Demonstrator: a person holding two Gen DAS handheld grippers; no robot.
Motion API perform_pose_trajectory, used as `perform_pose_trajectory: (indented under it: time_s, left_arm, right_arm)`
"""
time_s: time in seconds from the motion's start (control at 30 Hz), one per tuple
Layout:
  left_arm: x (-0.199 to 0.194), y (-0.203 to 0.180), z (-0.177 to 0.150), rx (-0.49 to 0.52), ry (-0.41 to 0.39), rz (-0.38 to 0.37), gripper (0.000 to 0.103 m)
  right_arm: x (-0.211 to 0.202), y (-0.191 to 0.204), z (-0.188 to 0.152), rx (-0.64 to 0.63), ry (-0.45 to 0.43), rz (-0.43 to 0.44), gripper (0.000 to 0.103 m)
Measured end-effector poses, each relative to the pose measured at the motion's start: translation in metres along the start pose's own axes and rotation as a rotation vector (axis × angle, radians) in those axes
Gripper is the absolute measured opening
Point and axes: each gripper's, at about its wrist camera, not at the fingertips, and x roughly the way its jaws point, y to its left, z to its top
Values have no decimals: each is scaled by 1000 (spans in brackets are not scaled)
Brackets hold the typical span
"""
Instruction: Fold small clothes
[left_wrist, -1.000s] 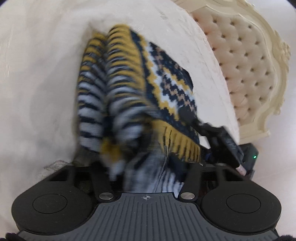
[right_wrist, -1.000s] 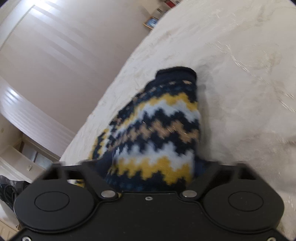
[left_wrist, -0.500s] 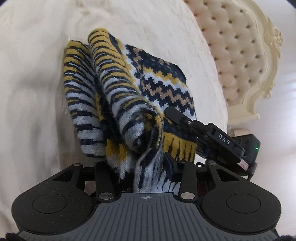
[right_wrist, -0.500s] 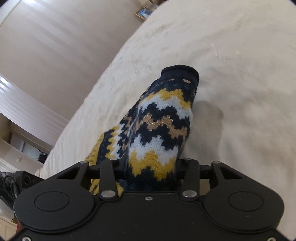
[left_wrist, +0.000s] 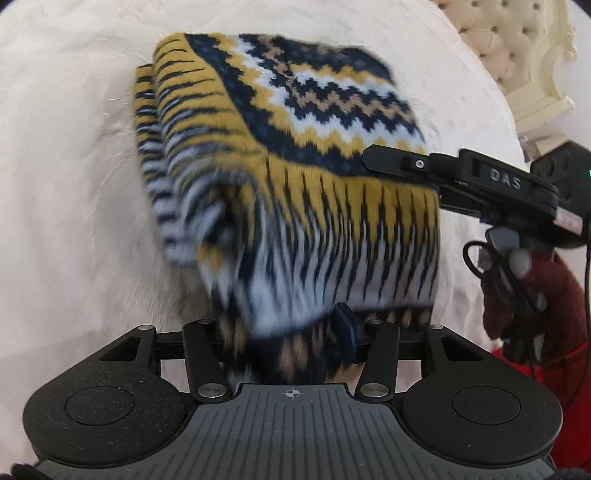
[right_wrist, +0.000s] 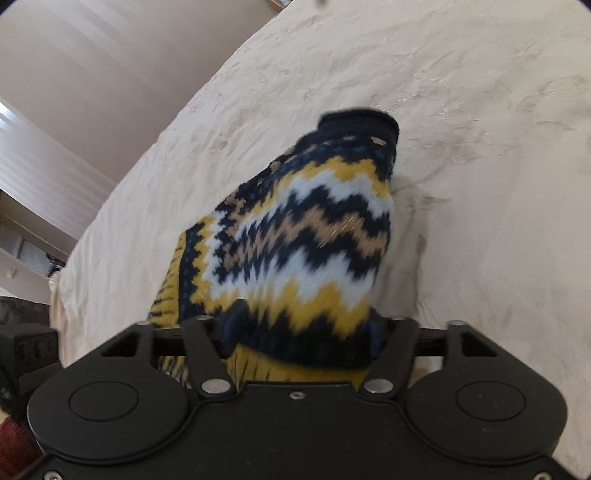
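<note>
Both claws have the little knit sweater (left_wrist: 295, 155) pinched and lifted above the cream bed cover (left_wrist: 74, 184). The left claw (left_wrist: 291, 332) is clamped narrow on a bunched wad of it at the bottom of its own view, and the fabric rises straight ahead from there. The right claw (right_wrist: 295, 332) is doing the same, jaws closed in on the navy and yellow zigzag part, with the dark cuff end (right_wrist: 360, 123) pointing away from it toward the bed.

In the left view the right claw's finger (left_wrist: 402, 164) reaches in from the side and sits against the sweater's right edge, so the two grips are close together, on neighbouring spots of the same bundle. The padded headboard (left_wrist: 517, 44) is off beyond that claw.

My read: the sweater's long axis runs away from both claws, already doubled over. Neither hand looks nearer; the next move probably means lowering it flat onto the bed. It's blurry, so the layer count is a guess.
</note>
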Motion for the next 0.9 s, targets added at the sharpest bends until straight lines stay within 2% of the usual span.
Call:
perform_pose_trajectory:
  time_s: [0.07,0.2,0.37,0.47,0.53,0.57,0.63,0.73,0.8,0.9]
  left_arm:
    - [-12,-9,-2,38,-52,25,50]
    - [-38,-30,-14,113,-164,23,56]
    - [-56,-40,-43,165,-176,-36,56]
    - [-60,-41,-63,162,-155,-138,56]
    - [-60,-43,-62,160,-172,-177,56]
    - [-58,-47,-59,157,-192,-173,56]
    - [-55,-49,-48,146,-258,-133,56]
    - [-48,-47,-26,90,-391,-61,65]
    - [-37,-45,-9,56,-456,23,66]
    - [-14,-43,14,49,-502,174,66]
  right_arm:
    - [-6,4,-6,-8,-29,-24,74]
    - [-32,-3,-21,38,-107,-16,78]
    - [-58,-9,-36,75,-182,-4,79]
    - [-77,-17,-48,99,-214,-5,79]
    - [-81,-21,-49,113,-231,-10,79]
    - [-83,-22,-49,117,-240,-14,79]
    - [-88,-26,-50,120,-261,-23,79]
    - [-88,-23,-48,96,-284,-59,79]
    - [-86,-20,-47,71,-295,-87,79]
    - [-82,-15,-45,37,-312,-131,80]
